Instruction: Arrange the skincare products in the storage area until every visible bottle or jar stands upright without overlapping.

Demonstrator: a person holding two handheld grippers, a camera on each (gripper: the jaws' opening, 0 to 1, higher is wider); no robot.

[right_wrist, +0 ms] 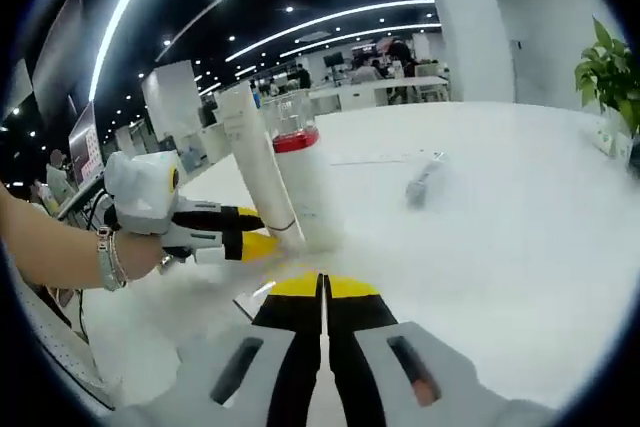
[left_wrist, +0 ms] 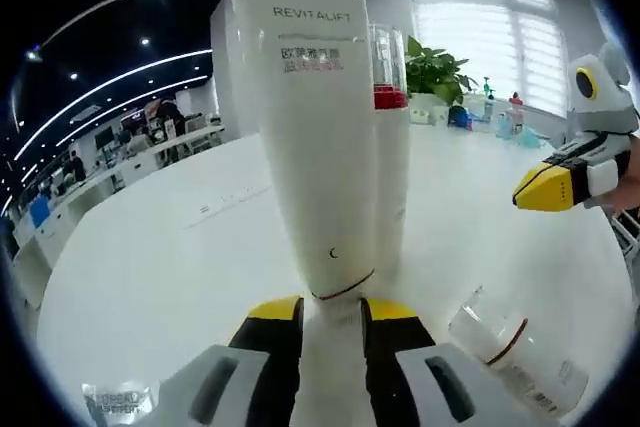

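Observation:
A tall white tube (left_wrist: 315, 137) marked REVITALIFT stands cap down on the white table (left_wrist: 150, 267), and my left gripper (left_wrist: 332, 309) is shut on its lower end. Close behind it stands a white bottle (left_wrist: 392, 167) with a red band and a clear cap. In the right gripper view the tube (right_wrist: 255, 162) leans slightly beside that bottle (right_wrist: 303, 192), with the left gripper (right_wrist: 262, 237) at its base. My right gripper (right_wrist: 322, 287) is shut with nothing in it, hovering over the table short of both; its yellow tip (left_wrist: 545, 187) enters from the right. Another clear-capped bottle (left_wrist: 520, 352) lies on its side.
A small grey item (right_wrist: 422, 182) lies further out on the table. A translucent object (left_wrist: 120, 402) sits near my left jaw. A green plant (left_wrist: 435, 67) and small bottles (left_wrist: 500, 112) stand at the table's far edge. A hand with a bracelet (right_wrist: 110, 257) holds the left gripper.

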